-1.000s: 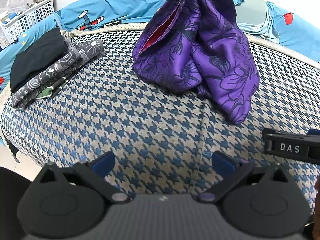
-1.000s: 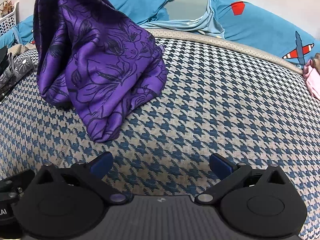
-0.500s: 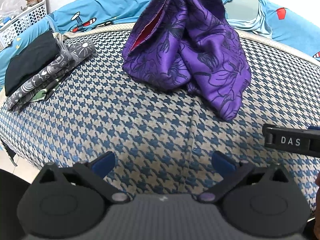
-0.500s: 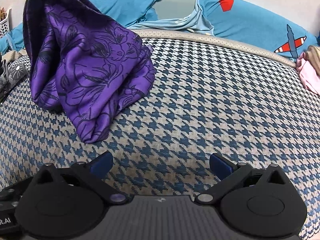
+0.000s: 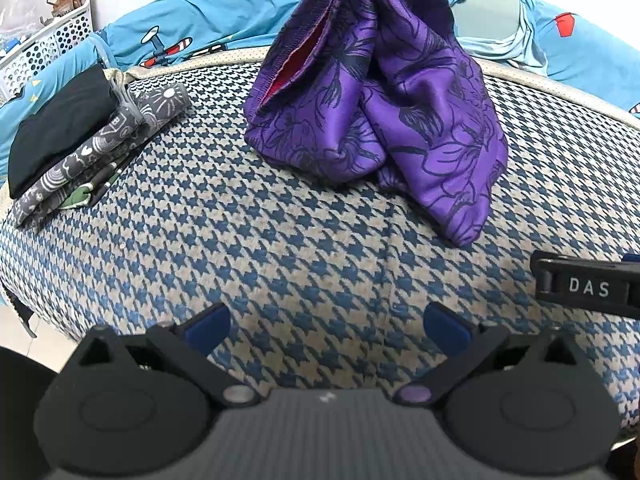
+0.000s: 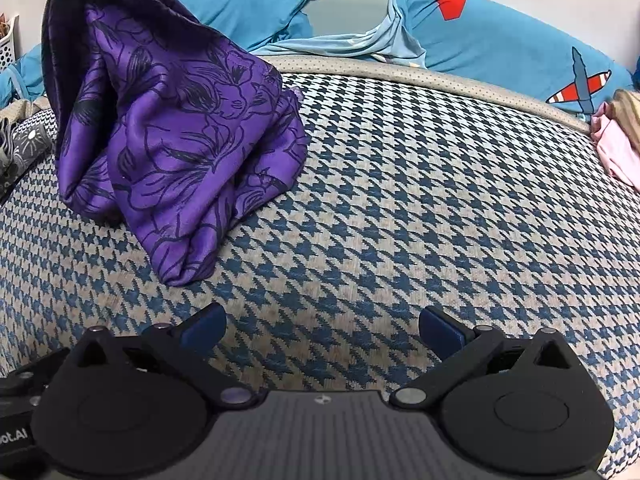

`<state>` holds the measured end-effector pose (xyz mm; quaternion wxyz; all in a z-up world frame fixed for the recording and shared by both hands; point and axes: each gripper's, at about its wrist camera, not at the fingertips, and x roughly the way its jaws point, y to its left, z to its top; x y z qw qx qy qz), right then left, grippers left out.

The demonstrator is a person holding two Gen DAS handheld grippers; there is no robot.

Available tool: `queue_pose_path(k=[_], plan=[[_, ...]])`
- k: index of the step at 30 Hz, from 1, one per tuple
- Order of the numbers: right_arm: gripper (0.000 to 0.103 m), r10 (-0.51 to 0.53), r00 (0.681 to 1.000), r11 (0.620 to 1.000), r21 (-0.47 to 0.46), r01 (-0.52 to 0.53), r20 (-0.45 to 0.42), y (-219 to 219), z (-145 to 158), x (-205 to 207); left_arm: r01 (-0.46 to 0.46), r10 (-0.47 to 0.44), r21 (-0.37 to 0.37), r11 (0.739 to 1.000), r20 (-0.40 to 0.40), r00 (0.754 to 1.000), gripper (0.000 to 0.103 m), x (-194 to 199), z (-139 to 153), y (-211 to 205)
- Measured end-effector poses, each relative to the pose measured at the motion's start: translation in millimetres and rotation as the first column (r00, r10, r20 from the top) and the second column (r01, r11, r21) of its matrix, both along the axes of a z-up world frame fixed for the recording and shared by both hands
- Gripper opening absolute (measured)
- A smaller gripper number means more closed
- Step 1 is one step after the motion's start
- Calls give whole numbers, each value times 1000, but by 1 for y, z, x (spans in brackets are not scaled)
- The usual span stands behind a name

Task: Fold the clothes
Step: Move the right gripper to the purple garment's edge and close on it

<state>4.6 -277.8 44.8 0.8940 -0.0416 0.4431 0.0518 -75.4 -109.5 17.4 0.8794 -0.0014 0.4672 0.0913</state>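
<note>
Both of my grippers hover low over the houndstooth cover (image 5: 280,240) of the bed, side by side. The left gripper (image 5: 326,322) has its fingers spread wide, blue pads well apart, nothing between them but the blue-and-beige weave. The right gripper (image 6: 322,322) is the same: fingers wide open, gripping nothing. From the left wrist view, the right tool's black body, lettered "DAS", enters the frame at 3 o'clock. The purple floral garment (image 5: 380,92) stands in a bunched, peaked heap at 12 o'clock in the left view; its top runs out of frame, so I cannot tell what bears it up. A red lining shows at an open edge on its left side, and one fold trails down toward 2 o'clock, its tip resting on the cover. In the right wrist view the same garment (image 6: 172,120) sits at 10 o'clock, well apart from the fingers. A stack of folded clothes (image 5: 76,140), black on top over grey patterned pieces, lies at 10 o'clock in the left view. A blue airplane-print sheet (image 6: 500,40) runs along the far edge. Pink fabric (image 6: 616,148) lies at 3 o'clock in the right view. A white perforated basket (image 5: 40,48) sits at far 10 o'clock.
</note>
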Motion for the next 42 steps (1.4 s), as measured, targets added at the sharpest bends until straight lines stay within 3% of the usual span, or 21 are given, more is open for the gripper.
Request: queue_pose_path(k=[6,14,24,33,42], plan=[[102,52,998,997,64,-54,27,4,5,3,-27,26,15,1000,47,999,103,13,8,13],[90,102,993,986,127,-109,63,13,12,12,-63,62,5,998,89,994,103,33,17,37],[84,143,988,974,168,-151,60,23,11,37,-18,18,-4,1000,119,993,103,68,28,47],[83,96,994,968,227,-105,50,14,10,61,21,-24,17,1000,146,989,103,98,35,47],[83,79,997,963,258,-82,23,12,5,71,19,-21,16,1000,128,992,103,113,18,52]])
